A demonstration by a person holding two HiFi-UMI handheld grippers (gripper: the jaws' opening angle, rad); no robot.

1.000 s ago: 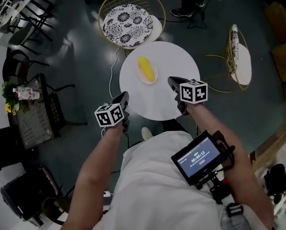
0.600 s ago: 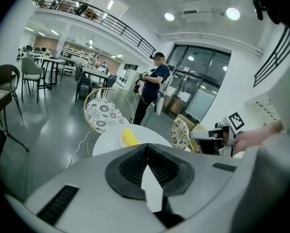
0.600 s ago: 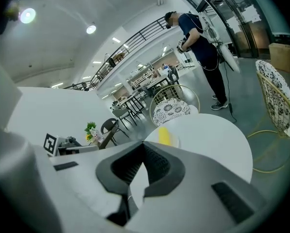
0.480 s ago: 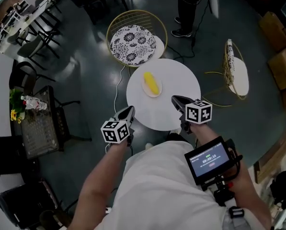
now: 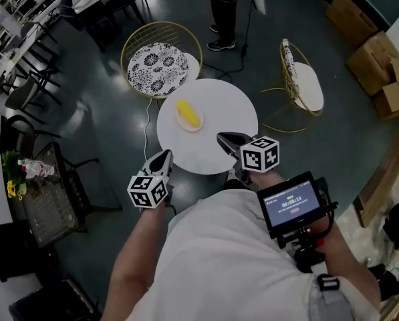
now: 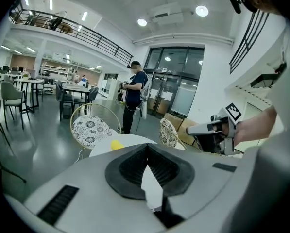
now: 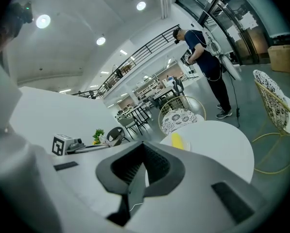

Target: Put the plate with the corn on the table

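Round white table (image 5: 222, 109): I log the plate (image 5: 183, 123) with the corn (image 5: 188, 113) lying on it, set near the far left edge. Left gripper (image 5: 164, 155): jaws together, empty, by the table's near left edge. Right gripper (image 5: 222, 138): jaws together, empty, over the near edge.

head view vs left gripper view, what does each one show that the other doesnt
Only the head view: the marker cube on the left gripper, the screen near the right wrist, the plant with yellow flowers, and the plate under the corn.
Only the left gripper view: the ceiling lights, the balcony railing, and the left gripper's jaws up close, together with nothing between.
Both: the round white table, the corn, the patterned chair and the right gripper.
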